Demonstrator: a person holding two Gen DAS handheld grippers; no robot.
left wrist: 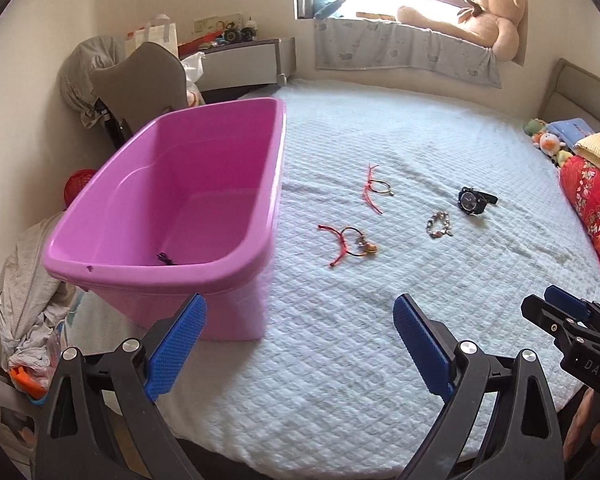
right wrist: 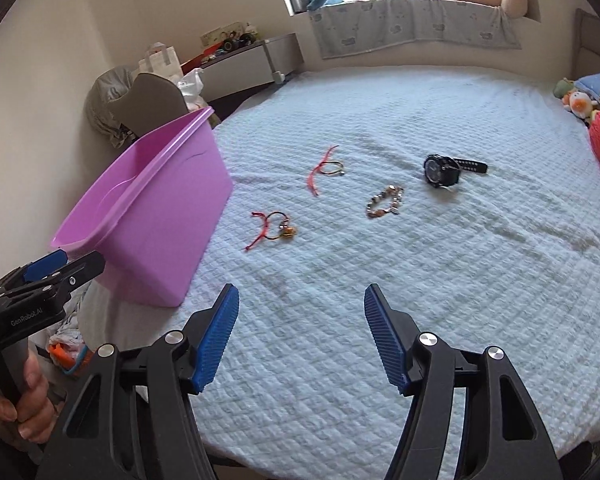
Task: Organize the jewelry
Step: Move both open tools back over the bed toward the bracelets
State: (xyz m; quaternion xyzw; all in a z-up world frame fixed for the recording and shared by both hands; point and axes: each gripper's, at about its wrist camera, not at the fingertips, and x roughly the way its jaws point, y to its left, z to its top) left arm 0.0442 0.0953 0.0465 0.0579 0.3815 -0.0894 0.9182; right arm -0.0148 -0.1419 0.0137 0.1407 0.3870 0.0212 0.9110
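Note:
A pink plastic bin (left wrist: pixel 172 208) (right wrist: pixel 152 216) stands on the left of the bed, with a small dark item (left wrist: pixel 165 258) inside. On the quilt lie a red-cord bracelet with a gold charm (left wrist: pixel 350 242) (right wrist: pixel 274 230), a second red-cord bracelet (left wrist: pixel 376 188) (right wrist: pixel 326 168), a beaded bracelet (left wrist: pixel 439 225) (right wrist: pixel 385 201) and a black watch (left wrist: pixel 475 200) (right wrist: pixel 446 170). My left gripper (left wrist: pixel 300 316) is open and empty near the bin's front corner. My right gripper (right wrist: pixel 302 308) is open and empty, short of the jewelry.
The white quilted bed (left wrist: pixel 340 340) fills both views. A red blanket (left wrist: pixel 596 200) and soft toys (left wrist: pixel 548 142) lie at the right edge. A chair with clothes (left wrist: pixel 140 76) and a desk (left wrist: pixel 240 60) stand behind the bin. A teddy bear (left wrist: pixel 488 12) sits on the windowsill.

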